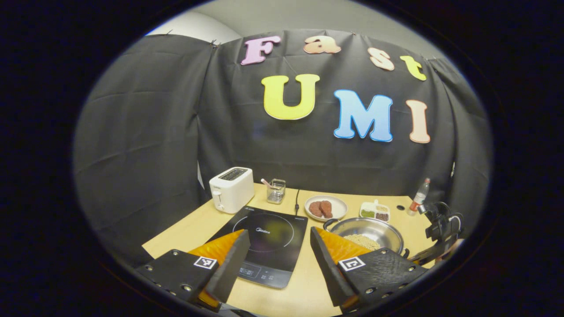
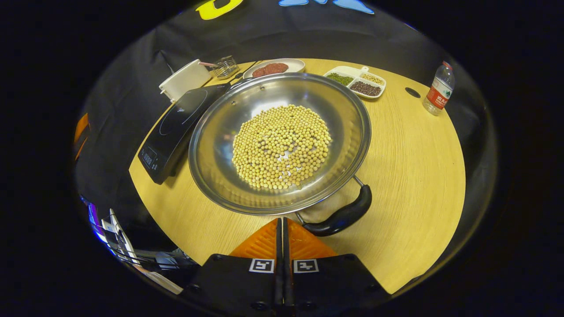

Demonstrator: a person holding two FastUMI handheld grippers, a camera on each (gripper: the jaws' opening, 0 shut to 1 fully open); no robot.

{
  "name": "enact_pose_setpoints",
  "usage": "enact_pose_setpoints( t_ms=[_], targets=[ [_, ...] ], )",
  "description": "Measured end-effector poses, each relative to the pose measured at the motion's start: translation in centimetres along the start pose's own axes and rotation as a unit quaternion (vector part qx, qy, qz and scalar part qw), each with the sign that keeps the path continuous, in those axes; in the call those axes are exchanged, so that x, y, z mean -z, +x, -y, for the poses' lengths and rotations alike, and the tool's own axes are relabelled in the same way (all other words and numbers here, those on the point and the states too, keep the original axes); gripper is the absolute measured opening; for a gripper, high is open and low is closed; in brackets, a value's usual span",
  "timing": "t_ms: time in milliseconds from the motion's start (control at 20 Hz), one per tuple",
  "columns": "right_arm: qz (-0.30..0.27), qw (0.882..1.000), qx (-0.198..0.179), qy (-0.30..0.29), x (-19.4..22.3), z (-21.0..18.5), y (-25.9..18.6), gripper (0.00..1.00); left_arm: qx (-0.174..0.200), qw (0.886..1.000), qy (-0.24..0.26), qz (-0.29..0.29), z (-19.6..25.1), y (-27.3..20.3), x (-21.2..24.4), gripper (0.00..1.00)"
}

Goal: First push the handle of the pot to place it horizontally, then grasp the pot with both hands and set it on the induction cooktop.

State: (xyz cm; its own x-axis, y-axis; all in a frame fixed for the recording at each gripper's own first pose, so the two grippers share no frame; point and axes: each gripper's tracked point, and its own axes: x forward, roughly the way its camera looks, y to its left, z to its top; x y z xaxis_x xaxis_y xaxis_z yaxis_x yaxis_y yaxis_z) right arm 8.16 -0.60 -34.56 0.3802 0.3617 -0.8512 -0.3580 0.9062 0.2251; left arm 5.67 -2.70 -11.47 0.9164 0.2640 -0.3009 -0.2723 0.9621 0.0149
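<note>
The booth is walled with black cloth, and a pale wooden table is seen across both views, its grain running in fine lines and a small dark hole set near its far edge. A steel pot filled with yellow beans is placed on the table just right of the black cooktop, whose front carries a control strip and whose glass is marked with a brand word too small to be made out. The pot's near handle is seen tilted down against the table, just in front of the right tongs, which are closed on nothing. The left tongs are held wide open above the cooktop's near edge. A white toaster is set at the far left corner, with a small clear holder beside it. A plate of reddish patties, a divided dish of grains and a bottle with a red label, not legible, are ranged along the back.
</note>
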Motion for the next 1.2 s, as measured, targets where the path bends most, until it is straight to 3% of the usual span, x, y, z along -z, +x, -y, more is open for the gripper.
enact_pose_setpoints(
  t_ms=[450, 500, 650, 950, 1200],
  targets=[
    [0.003, 0.999, 0.041, -0.013, -1.5, 5.1, 0.2, 0.02, -0.005, 1.0, -0.01, -0.012, 1.0, -0.2, 2.2, 0.85],
    [0.003, 0.999, 0.046, -0.013, -1.7, 5.8, 0.2, 0.02, -0.006, 1.0, -0.006, -0.014, 1.1, -0.1, 2.5, 0.79],
    [0.006, 0.998, 0.062, -0.01, -2.3, 7.5, 0.2, 0.02, 0.002, 1.0, 0.009, -0.013, 2.0, 0.3, 2.4, 0.79],
    [0.017, 0.996, 0.074, 0.037, -3.7, 10.3, 0.3, 0.02, 0.024, 0.999, 0.022, -0.022, 4.5, 1.4, 2.9, 0.79],
    [0.023, 0.994, 0.056, 0.093, -4.8, 11.2, 0.5, 0.02, 0.03, 0.999, 0.034, -0.03, 5.7, 2.3, 3.5, 0.79]
  ],
)
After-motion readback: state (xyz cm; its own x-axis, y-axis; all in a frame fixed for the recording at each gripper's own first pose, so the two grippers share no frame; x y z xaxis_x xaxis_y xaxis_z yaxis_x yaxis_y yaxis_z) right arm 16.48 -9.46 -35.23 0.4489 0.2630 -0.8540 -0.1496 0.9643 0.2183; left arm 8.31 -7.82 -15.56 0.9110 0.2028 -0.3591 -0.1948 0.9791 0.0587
